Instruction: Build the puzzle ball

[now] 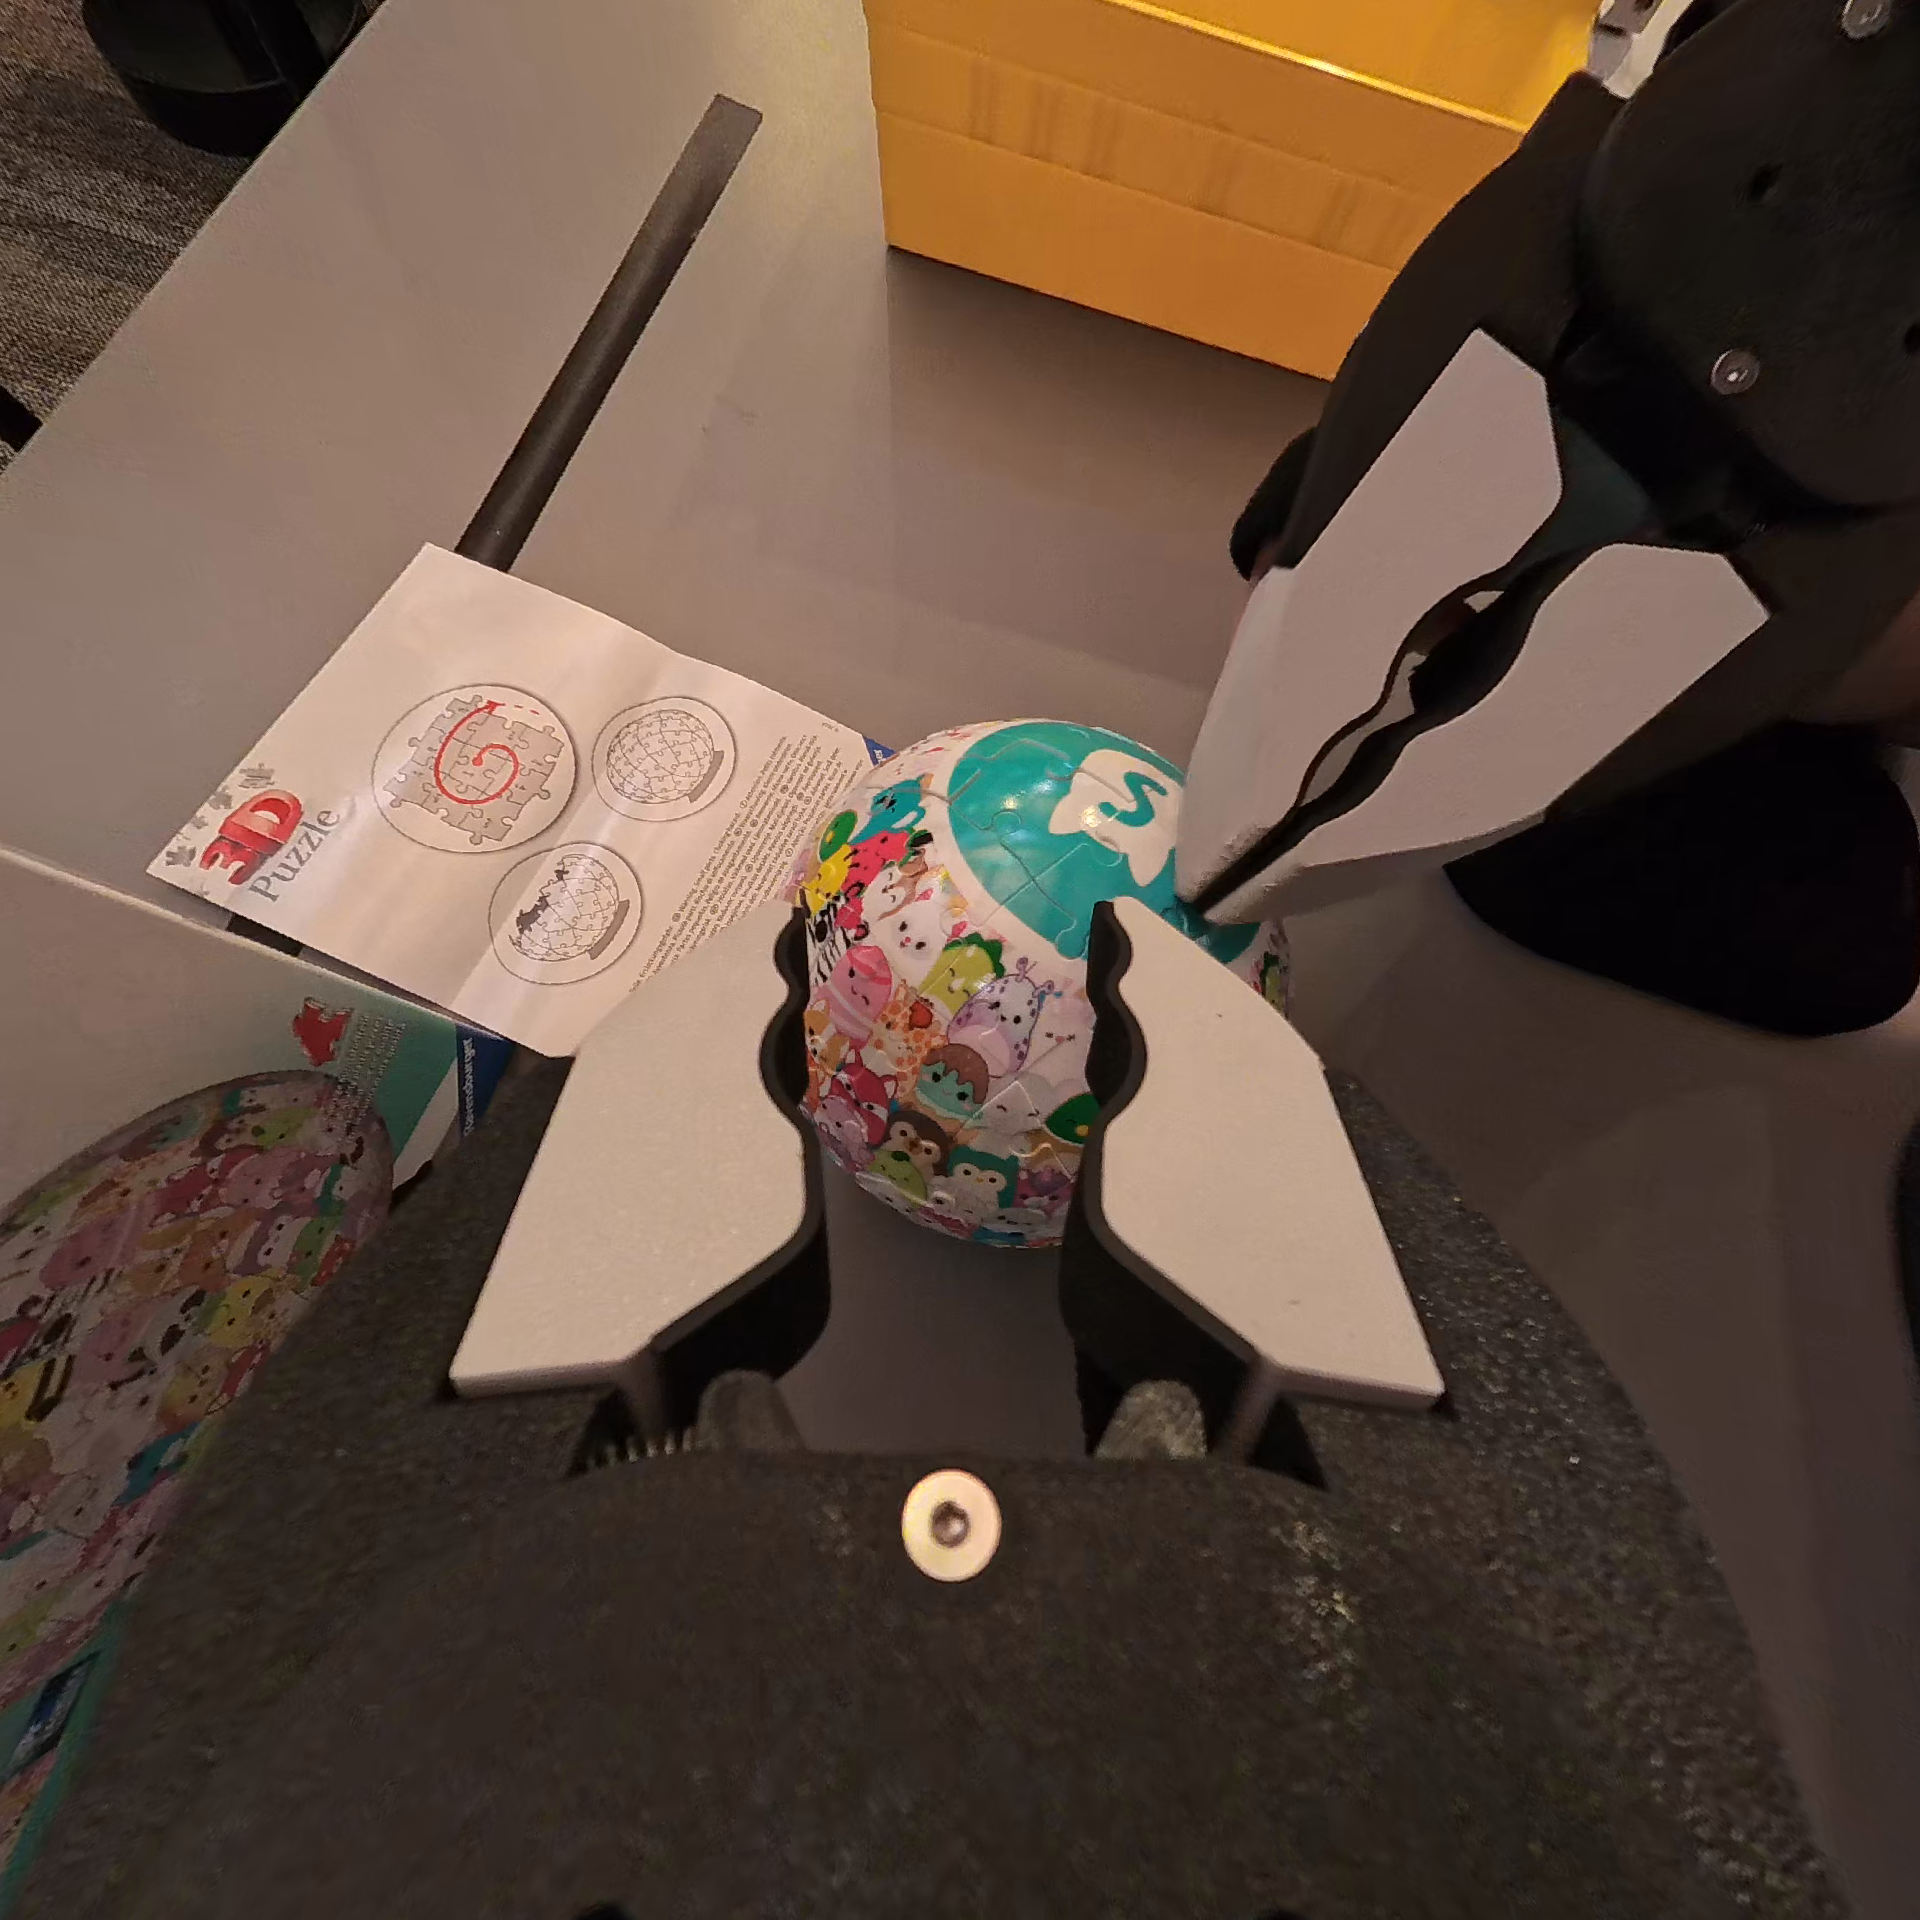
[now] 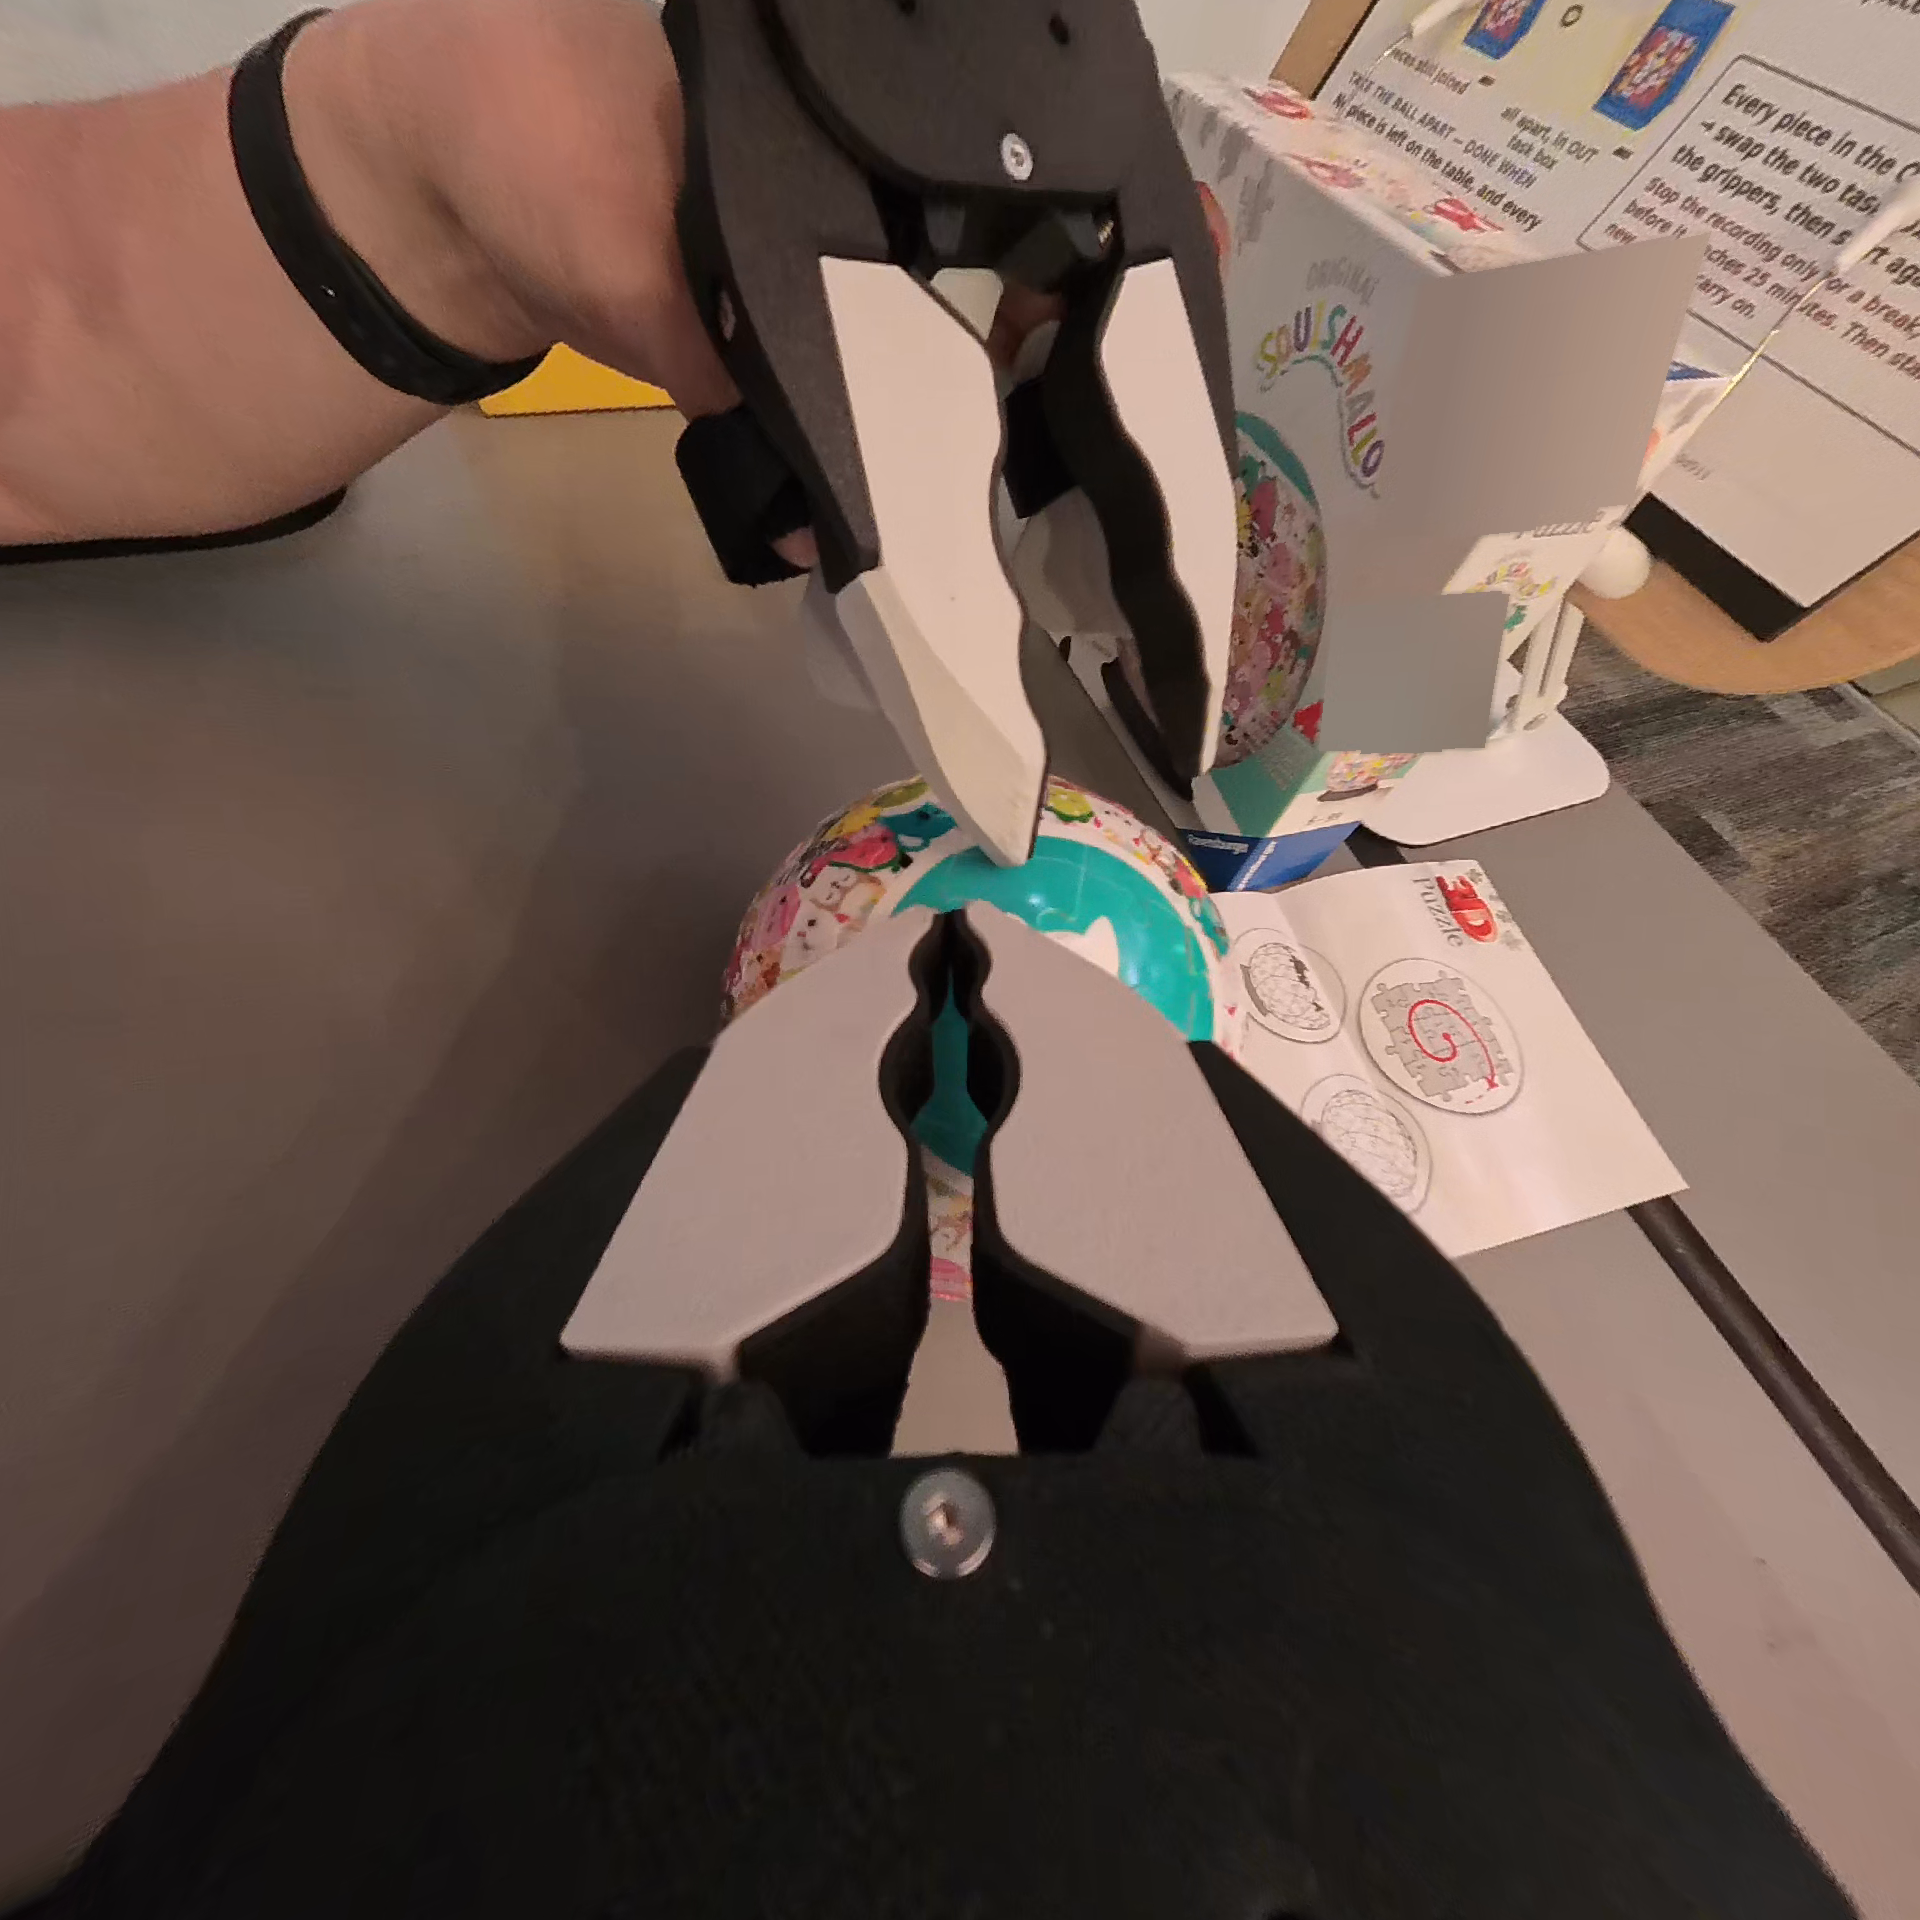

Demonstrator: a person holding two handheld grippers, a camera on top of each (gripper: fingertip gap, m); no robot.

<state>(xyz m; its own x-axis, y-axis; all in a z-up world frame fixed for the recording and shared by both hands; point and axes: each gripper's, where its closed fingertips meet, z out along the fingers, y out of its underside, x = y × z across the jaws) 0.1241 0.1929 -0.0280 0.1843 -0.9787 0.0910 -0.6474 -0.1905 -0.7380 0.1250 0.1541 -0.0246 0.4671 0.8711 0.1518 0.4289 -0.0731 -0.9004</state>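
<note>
Left wrist view | left gripper (image 1: pixel 945 935) spread around puzzle ball (image 1: pixel 966 1039) | right gripper (image 1: pixel 1210 894) closed on teal cap | printed leaflet (image 1: pixel 499 800) beside

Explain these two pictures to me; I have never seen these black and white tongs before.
They are hand-held grippers, one per hand, each carrying a camera that looks along its two fingers. The left wrist view shows the left gripper open around a nearly complete puzzle ball on a grey table. The right wrist view shows the right gripper nearly closed, its tips at the ball's teal patch; whether it pinches a piece is unclear. Beside the ball lie an instruction sheet, the puzzle's box and a yellow box.
</note>
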